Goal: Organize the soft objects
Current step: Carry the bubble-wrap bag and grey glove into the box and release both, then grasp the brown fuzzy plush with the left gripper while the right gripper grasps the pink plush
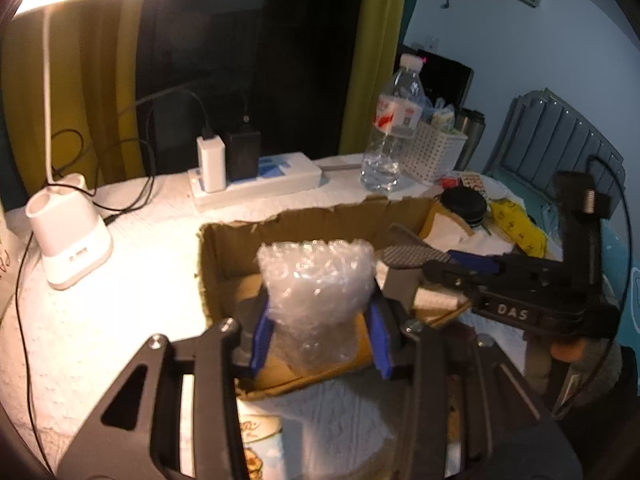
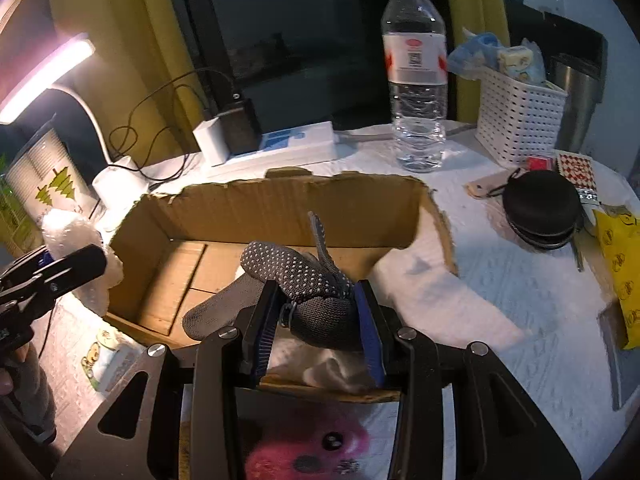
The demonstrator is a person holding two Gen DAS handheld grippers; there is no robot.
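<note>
The left gripper (image 1: 320,332) is closed on a bundle of bubble wrap (image 1: 316,280), held just above the near edge of the cardboard box (image 2: 280,208). The right gripper (image 2: 316,320) is clamped on a grey sock (image 2: 304,284) with white dots, also over the near edge of the box, to the right of the wrap.

The risk I see: both grippers come to the box together and stand close, so they may bump, or a load may catch the torn box wall and drop outside it. The sock hangs loose and could drag on the rim.

Below the box edge there is something pink and fluffy (image 2: 308,452), maybe a plush toy, but it is blurred.

The box stands on a table with a white textured cover (image 2: 520,288). Behind the box are a water bottle (image 2: 416,80), a white basket (image 2: 516,120) and a power strip (image 1: 256,180); left of the box a lamp (image 1: 68,240) shines strongly. The room behind is dark, with yellow curtains.
</note>
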